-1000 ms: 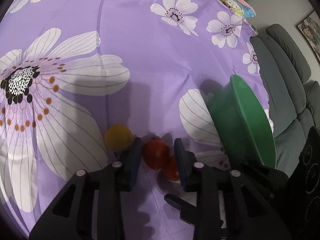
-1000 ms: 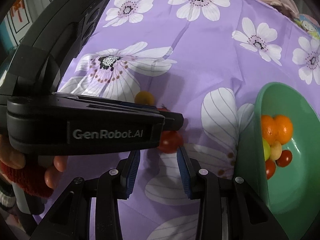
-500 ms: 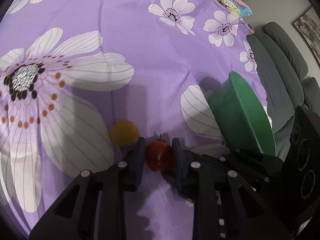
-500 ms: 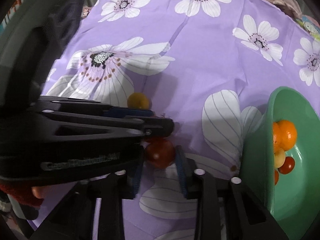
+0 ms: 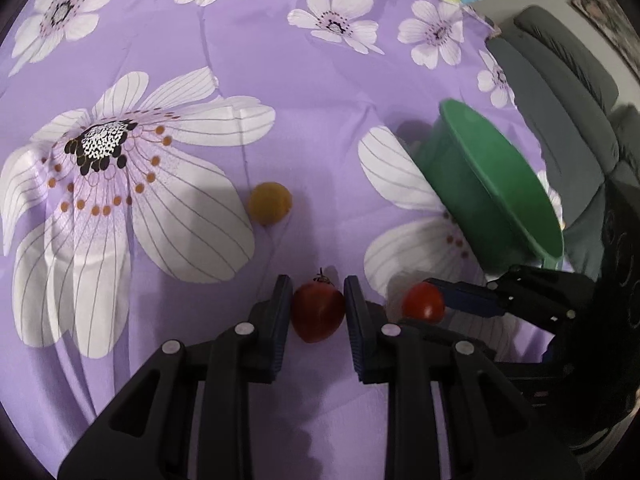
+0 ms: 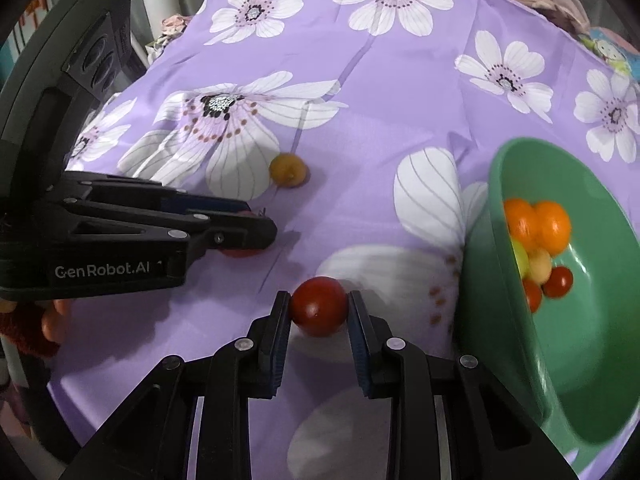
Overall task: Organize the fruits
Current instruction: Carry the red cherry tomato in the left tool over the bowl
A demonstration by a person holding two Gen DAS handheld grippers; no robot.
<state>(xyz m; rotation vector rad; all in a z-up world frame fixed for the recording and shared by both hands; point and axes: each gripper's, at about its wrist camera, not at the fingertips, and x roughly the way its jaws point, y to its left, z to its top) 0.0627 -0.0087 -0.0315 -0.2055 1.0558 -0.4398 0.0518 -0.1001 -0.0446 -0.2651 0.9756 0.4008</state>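
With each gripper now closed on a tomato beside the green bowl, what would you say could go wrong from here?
1. The left gripper and right gripper sit close together; heading for the green bowl at once, they might collide.
2. Each pinches its fruit near the fingertips: the dark red tomato or the red tomato could slip or get squashed.
3. The bowl appears tilted; a knock might spill the fruit inside.
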